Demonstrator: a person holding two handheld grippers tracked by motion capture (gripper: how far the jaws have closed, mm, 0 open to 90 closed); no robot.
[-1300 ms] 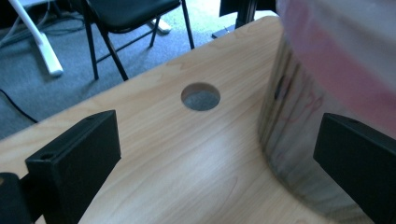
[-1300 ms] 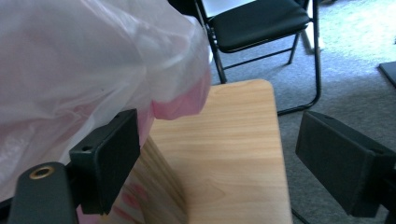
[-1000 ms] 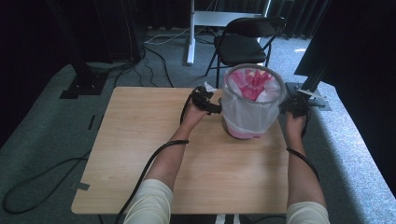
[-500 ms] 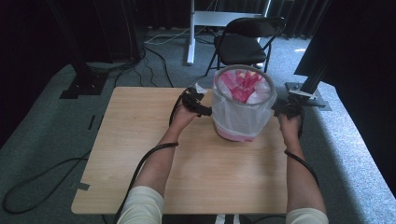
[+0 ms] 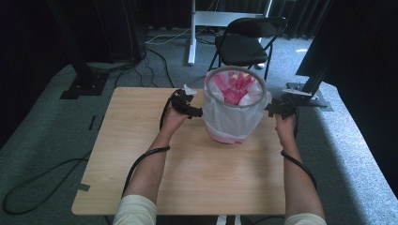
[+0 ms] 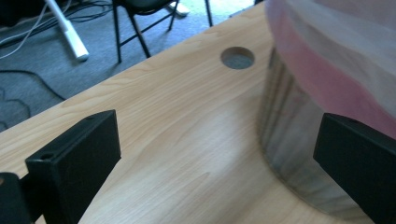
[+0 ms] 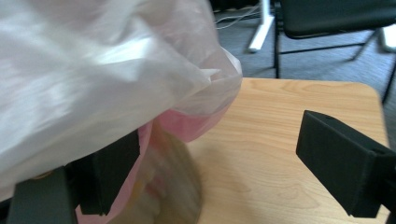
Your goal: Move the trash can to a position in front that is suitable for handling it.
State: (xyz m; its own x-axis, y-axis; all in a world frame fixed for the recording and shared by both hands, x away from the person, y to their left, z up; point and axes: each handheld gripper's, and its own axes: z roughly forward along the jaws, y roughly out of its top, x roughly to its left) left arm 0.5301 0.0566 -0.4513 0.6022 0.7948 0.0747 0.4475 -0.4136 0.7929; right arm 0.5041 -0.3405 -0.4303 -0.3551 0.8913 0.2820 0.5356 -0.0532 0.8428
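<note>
A round bin with a grey rim, lined with a translucent white plastic bag over a pink one [image 5: 236, 110], stands on the light wooden table [image 5: 187, 173] at about one o'clock from its centre. Pink liner folds fill its mouth. The left gripper [image 5: 196, 112] sits at the bin's nine o'clock, the right gripper [image 5: 271, 108] at three o'clock, both with jaws spread wide, gripping nothing. Since a second ago the bin has shifted slightly toward twelve o'clock.
</note>
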